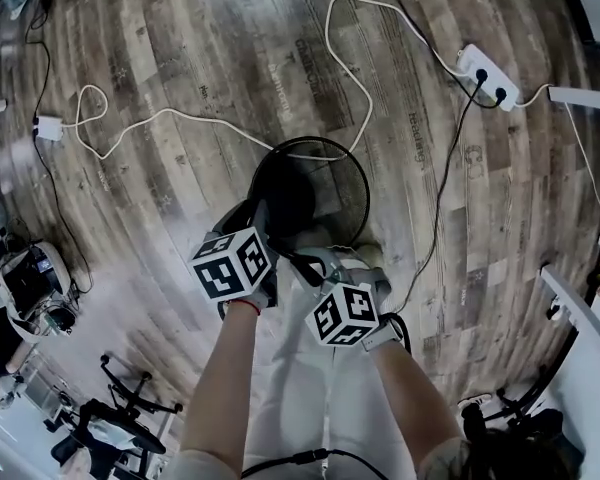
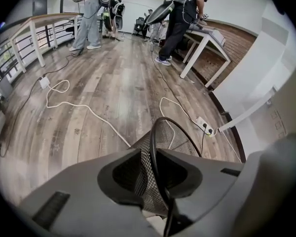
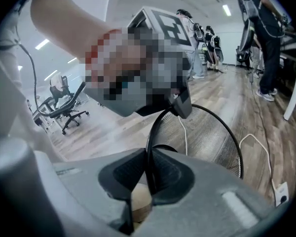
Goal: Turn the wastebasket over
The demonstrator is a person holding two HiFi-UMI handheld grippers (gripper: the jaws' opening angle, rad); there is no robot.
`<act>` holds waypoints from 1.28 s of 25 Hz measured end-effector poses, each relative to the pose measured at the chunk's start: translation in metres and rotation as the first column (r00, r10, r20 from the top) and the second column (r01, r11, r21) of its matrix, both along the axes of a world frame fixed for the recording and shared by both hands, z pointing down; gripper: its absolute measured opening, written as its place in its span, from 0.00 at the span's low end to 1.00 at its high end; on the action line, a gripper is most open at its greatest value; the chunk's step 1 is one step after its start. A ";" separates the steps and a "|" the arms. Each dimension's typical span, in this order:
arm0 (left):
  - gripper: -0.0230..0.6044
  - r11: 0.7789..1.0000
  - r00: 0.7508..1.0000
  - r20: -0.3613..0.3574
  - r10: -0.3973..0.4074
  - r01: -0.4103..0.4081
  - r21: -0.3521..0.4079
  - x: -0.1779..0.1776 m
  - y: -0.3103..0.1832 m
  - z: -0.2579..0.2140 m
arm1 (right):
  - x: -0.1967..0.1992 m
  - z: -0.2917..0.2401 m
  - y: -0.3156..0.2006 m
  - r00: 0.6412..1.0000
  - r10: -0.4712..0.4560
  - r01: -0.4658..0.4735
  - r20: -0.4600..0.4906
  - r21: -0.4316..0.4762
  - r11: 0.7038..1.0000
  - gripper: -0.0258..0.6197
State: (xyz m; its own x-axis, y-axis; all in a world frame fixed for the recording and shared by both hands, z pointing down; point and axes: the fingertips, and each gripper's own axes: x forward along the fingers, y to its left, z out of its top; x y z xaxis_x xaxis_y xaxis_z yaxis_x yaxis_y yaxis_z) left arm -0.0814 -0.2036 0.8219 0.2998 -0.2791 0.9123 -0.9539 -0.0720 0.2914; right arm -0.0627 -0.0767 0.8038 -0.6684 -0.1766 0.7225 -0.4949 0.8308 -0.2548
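A black wire-mesh wastebasket stands on the wood floor with its open mouth facing up toward the head camera. My left gripper grips the near left of the rim; in the left gripper view the rim and mesh wall run between the jaws of this gripper, which press on them. My right gripper holds the near rim just beside it. In the right gripper view the rim wire of the wastebasket is pinched in this gripper, with the left gripper's tip clamped further along the rim.
A white cable loops over the floor behind the basket to a power strip; a black cable runs down the right. Chair bases stand at lower left, white table frames at right. People stand by a far table.
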 end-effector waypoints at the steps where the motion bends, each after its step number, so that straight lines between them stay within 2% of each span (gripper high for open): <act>1: 0.17 1.000 1.000 0.004 -0.011 0.011 0.003 -0.003 0.000 0.000 | -0.002 -0.001 0.000 1.000 0.008 -0.008 0.014 -0.007 1.000 0.09; 4: 0.15 1.000 1.000 0.027 -0.008 0.008 0.012 -0.015 0.000 0.002 | -0.006 -0.006 -0.002 0.997 0.040 -0.038 0.060 -0.034 0.999 0.19; 7: 0.14 1.000 0.999 0.041 -0.003 0.002 0.017 -0.025 0.002 0.004 | -0.003 -0.014 -0.004 0.989 0.094 -0.087 0.115 -0.069 0.994 0.24; 11: 0.12 1.000 0.999 0.045 -0.010 0.009 0.024 -0.039 0.005 0.006 | 0.016 -0.024 -0.019 0.939 0.282 -0.255 0.199 -0.149 0.955 0.26; 13: 0.11 1.000 0.999 0.050 0.008 -0.009 0.028 -0.045 0.008 0.008 | 0.030 -0.025 -0.029 0.918 0.346 -0.321 0.196 -0.150 0.935 0.26; 17: 0.10 0.999 0.998 0.061 0.030 -0.033 0.036 -0.058 0.014 0.011 | 0.057 -0.016 -0.042 0.893 0.431 -0.415 0.130 -0.134 0.900 0.27; 21: 0.10 0.999 0.998 0.050 0.025 -0.027 0.040 -0.066 0.020 0.013 | 0.088 0.001 -0.051 0.847 0.532 -0.528 0.005 -0.106 0.842 0.27; 25: 0.10 0.999 0.999 0.040 0.022 -0.023 0.044 -0.071 0.024 0.015 | 0.116 0.025 -0.052 0.763 0.634 -0.645 -0.124 -0.087 0.759 0.27; 29: 0.10 0.998 0.999 0.031 0.021 -0.023 0.058 -0.075 0.027 0.016 | 0.123 0.048 -0.050 0.682 0.712 -0.731 -0.168 -0.183 0.658 0.27; 32: 0.10 0.997 0.999 0.023 0.026 -0.028 0.074 -0.077 0.028 0.017 | 0.117 0.062 -0.052 0.667 0.727 -0.739 -0.159 -0.257 0.622 0.26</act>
State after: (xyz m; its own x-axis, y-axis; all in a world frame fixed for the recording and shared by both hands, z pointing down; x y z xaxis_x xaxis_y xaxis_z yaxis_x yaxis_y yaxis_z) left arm -0.1585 -0.1753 0.8386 0.2878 -0.3380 0.8961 -0.9575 -0.1185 0.2629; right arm 0.0548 -0.1287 0.8656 -0.3790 -0.3869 0.8406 -0.9222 0.0831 -0.3776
